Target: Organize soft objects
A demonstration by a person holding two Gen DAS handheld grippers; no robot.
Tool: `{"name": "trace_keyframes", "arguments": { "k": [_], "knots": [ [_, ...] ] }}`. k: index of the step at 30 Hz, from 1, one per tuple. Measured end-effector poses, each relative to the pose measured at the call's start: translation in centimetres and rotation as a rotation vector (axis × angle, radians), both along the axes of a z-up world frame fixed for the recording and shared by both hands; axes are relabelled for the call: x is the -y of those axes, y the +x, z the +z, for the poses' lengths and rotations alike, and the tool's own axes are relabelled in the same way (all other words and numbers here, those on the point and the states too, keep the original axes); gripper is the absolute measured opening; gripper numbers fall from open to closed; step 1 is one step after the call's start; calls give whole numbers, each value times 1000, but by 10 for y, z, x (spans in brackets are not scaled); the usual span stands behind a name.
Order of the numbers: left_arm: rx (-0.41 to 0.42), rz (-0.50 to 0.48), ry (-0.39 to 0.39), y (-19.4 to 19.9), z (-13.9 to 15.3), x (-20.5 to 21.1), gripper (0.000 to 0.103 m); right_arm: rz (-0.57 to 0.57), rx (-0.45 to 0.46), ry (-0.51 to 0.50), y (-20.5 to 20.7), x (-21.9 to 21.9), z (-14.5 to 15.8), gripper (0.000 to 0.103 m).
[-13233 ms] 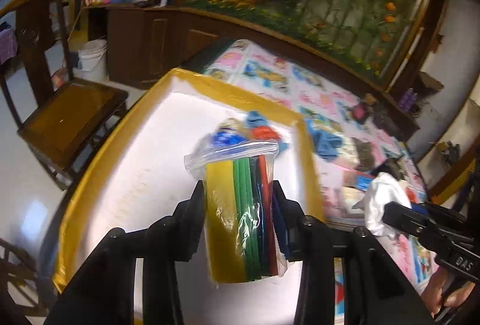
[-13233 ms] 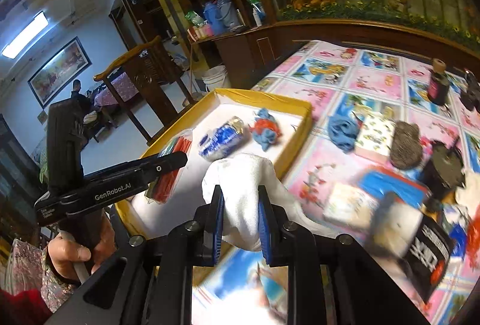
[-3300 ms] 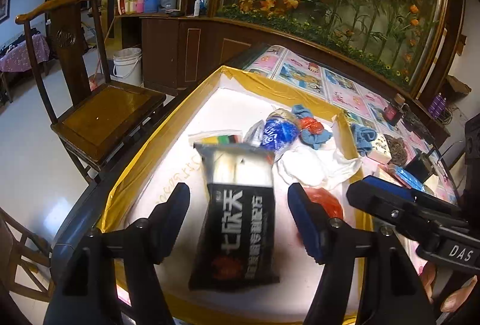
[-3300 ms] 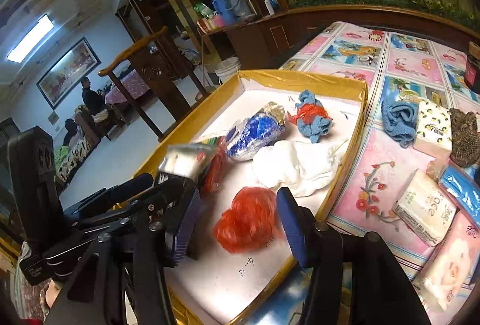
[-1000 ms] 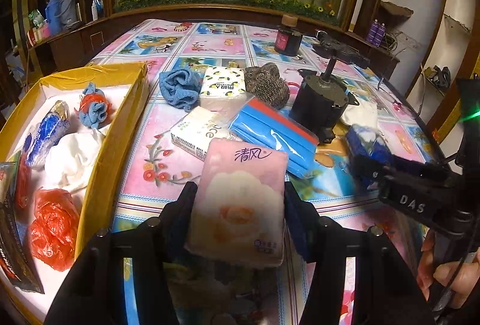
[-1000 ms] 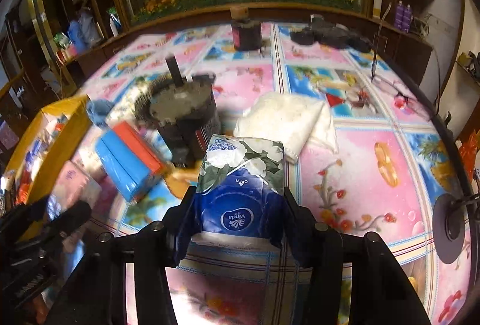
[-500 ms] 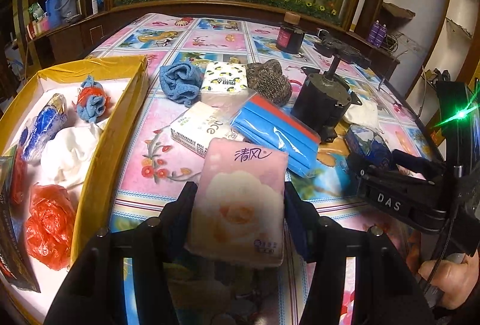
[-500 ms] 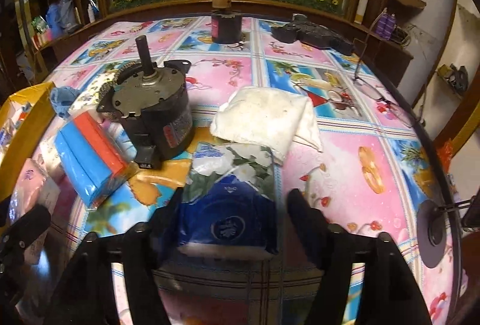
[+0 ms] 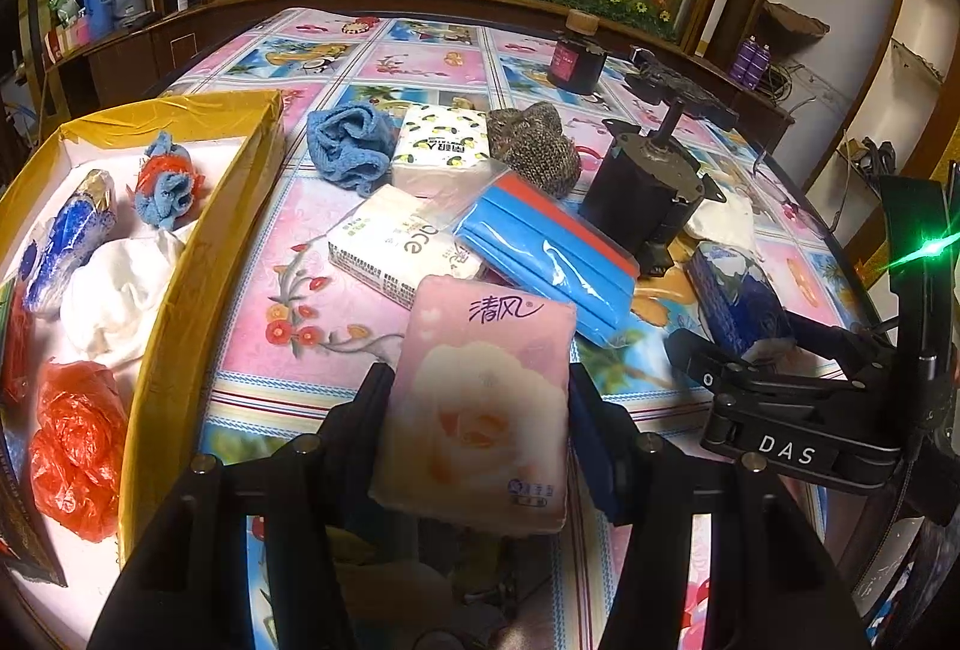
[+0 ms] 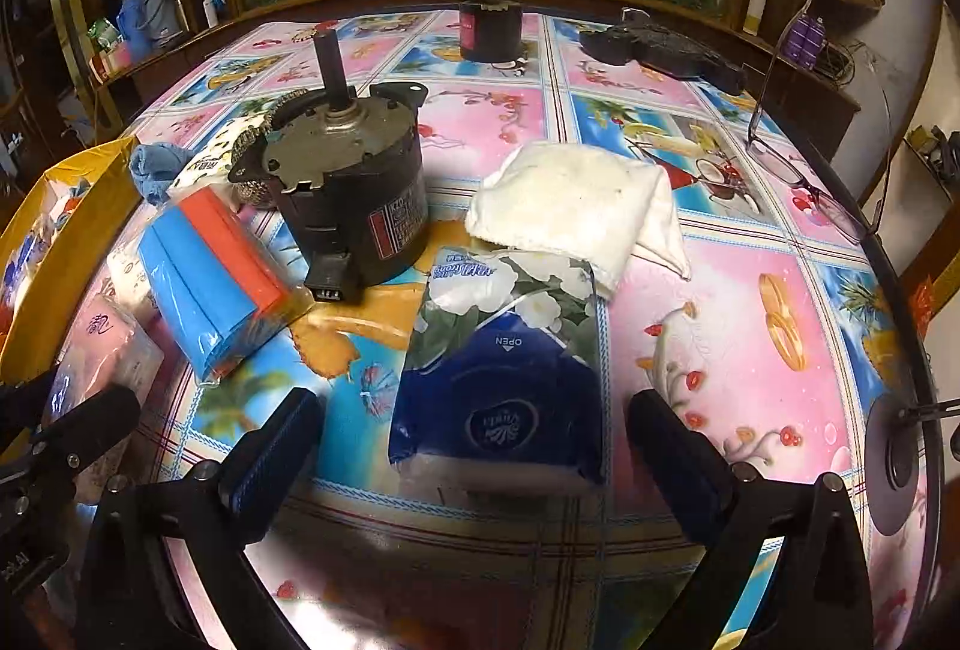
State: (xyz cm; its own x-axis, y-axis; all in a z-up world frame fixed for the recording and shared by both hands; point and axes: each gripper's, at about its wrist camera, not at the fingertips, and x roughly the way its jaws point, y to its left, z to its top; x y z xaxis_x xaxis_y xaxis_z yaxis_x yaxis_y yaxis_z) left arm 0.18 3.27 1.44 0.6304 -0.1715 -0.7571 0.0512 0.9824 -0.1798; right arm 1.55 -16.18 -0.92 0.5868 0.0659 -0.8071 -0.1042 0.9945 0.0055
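Left wrist view: left gripper, jaws clenched on a pink tissue pack, pack held upright betw. the pads, above the worktop w/ its floral cloth. Yellow-rimmed tray at left holds a red plastic bag, white cloth, blue foil packet and a blue-and-red rag. On the cloth beyond the pack: white tissue pack, bagged blue sponges, lemon-print tissue pack, blue towel, knitted scrubber, black motor. Right gripper seen at right, over a blue floral tissue pack.

Right wrist view: right gripper, jaws opening, spread wide; the blue floral tissue pack lies flat on the worktop betw. them, pads clear of it on both sides. Folded white cloth touches the pack's far end. Black motor just left of it; bagged blue sponges further left. Dark jar and eyeglasses farther off.
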Motion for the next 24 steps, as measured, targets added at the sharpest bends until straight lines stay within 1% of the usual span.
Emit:
{"name": "trace_keyframes", "arguments": {
  "k": [9, 24],
  "knots": [
    [-14, 2, -10, 1, -3, -2, 56, 0, 0, 0, 0, 0, 1, 103],
    [-14, -2, -13, 1, -3, -2, 56, 0, -1, 0, 0, 0, 1, 103]
  ]
}}
